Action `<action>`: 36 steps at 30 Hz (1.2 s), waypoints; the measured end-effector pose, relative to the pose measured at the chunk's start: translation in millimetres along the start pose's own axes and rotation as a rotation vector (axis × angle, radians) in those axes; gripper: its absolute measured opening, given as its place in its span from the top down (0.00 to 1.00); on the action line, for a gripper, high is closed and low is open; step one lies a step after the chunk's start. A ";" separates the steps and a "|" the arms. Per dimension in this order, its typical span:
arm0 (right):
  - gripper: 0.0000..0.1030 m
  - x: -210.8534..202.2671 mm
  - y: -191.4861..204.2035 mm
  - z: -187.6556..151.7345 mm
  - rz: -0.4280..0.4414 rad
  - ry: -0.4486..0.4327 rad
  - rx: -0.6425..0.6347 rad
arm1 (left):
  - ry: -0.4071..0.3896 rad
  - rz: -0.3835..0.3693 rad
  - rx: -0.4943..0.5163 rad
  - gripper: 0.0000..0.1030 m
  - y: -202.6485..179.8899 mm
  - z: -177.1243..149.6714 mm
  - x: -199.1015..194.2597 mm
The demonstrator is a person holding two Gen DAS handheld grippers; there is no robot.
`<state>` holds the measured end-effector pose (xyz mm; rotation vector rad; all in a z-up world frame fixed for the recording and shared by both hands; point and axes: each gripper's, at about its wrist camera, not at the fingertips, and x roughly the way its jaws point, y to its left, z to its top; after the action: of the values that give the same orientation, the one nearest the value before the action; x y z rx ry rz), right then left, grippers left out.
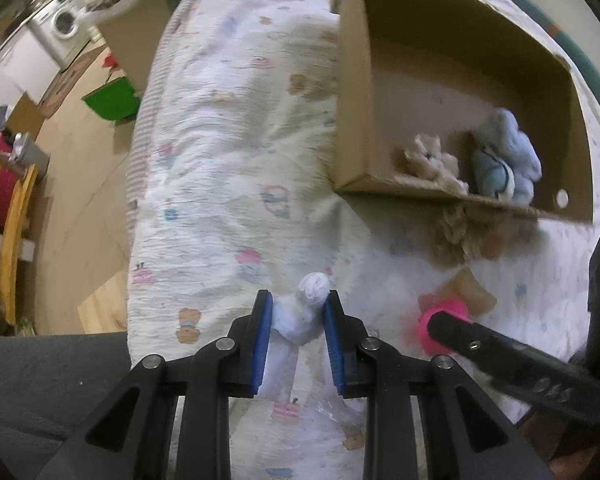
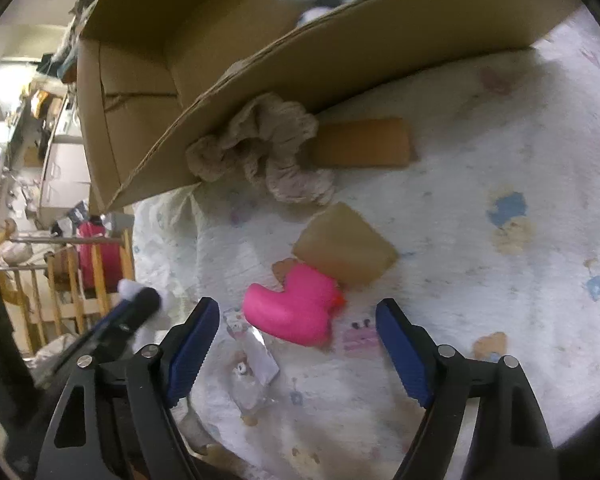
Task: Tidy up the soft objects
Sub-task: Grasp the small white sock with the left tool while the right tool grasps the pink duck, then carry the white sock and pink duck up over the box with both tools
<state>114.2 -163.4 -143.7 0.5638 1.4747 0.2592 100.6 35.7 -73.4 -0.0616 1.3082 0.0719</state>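
Observation:
My left gripper (image 1: 296, 312) is shut on a white soft toy (image 1: 306, 308) just above the patterned bedspread (image 1: 228, 168). A cardboard box (image 1: 352, 80) lies ahead to the right, holding a beige plush (image 1: 432, 158) and a light blue plush (image 1: 508, 156). My right gripper (image 2: 296, 312) is open, its jaws on either side of a pink rubber duck (image 2: 292, 308) on the bedspread (image 2: 480, 280). Beyond the duck lie a tan sponge (image 2: 344, 250), a beige scrunchie (image 2: 268, 152) against the box wall (image 2: 340, 48), and an orange-brown block (image 2: 362, 142).
The bed edge drops at the left to a wooden floor (image 1: 80, 184) with a green sheet (image 1: 112, 100) and a wooden rack (image 1: 8, 224). A clear plastic wrapper (image 2: 254, 360) lies below the duck. The left gripper's finger (image 2: 136, 308) shows at the right view's left.

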 end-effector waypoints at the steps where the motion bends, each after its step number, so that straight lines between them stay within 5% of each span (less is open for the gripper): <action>1: 0.26 1.7 4.3 -0.3 -0.016 0.001 -0.011 | 0.000 0.000 -0.006 0.77 1.4 0.7 -0.2; 3: 0.44 4.8 9.3 -1.0 -0.042 0.008 -0.028 | -0.002 -0.002 -0.008 0.77 2.0 -0.1 -4.0; 30: 0.45 -41.4 -30.4 -26.6 0.028 -0.057 0.013 | -0.041 0.038 0.015 0.77 -0.5 -4.8 -4.0; 36: 0.45 -75.7 -20.3 -28.0 0.040 -0.137 -0.066 | -0.082 0.014 0.005 0.77 0.1 -5.2 -13.9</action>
<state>75.8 -212.5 -88.6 0.5477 1.3189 0.2938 92.0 35.2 -61.3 -0.0447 1.2268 0.0825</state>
